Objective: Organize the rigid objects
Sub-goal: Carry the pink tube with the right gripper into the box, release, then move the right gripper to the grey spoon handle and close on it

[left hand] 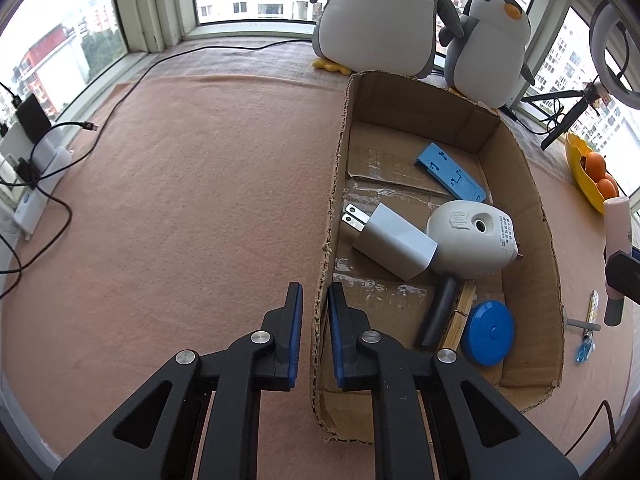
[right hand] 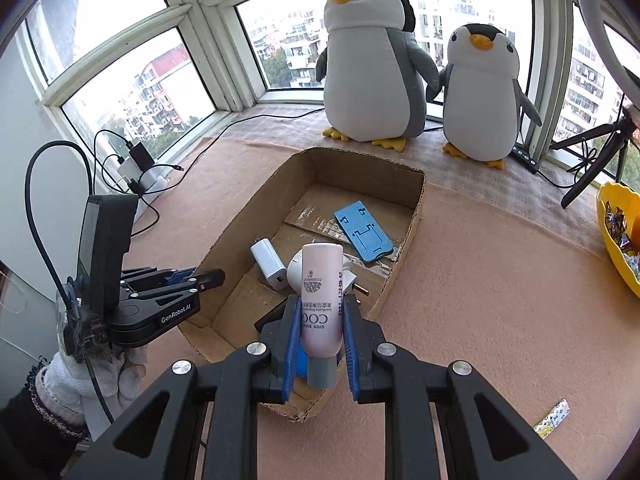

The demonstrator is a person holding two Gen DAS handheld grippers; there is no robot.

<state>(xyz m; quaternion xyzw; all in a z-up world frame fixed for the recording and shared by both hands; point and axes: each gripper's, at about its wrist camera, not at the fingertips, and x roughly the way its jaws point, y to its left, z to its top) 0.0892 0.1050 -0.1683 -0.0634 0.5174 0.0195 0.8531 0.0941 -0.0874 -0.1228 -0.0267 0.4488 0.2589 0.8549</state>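
In the cardboard box [left hand: 520, 184], the charger [left hand: 394, 242] lies left of the sharpener [left hand: 472, 240].

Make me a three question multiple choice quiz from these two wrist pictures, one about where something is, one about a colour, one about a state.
1. Where does the white charger lie?
A. inside the cardboard box
B. on the pink cloth outside the box
C. in the yellow bowl

2. What colour is the round disc in the box?
A. red
B. blue
C. green

3. What is the right gripper doing?
A. standing open and empty
B. gripping a pink tube
C. gripping a plush penguin

Answers:
1 A, it rests on the box floor beside a pale rounded device.
2 B, its top is plainly blue.
3 B, both pads press the tube's sides above the box.
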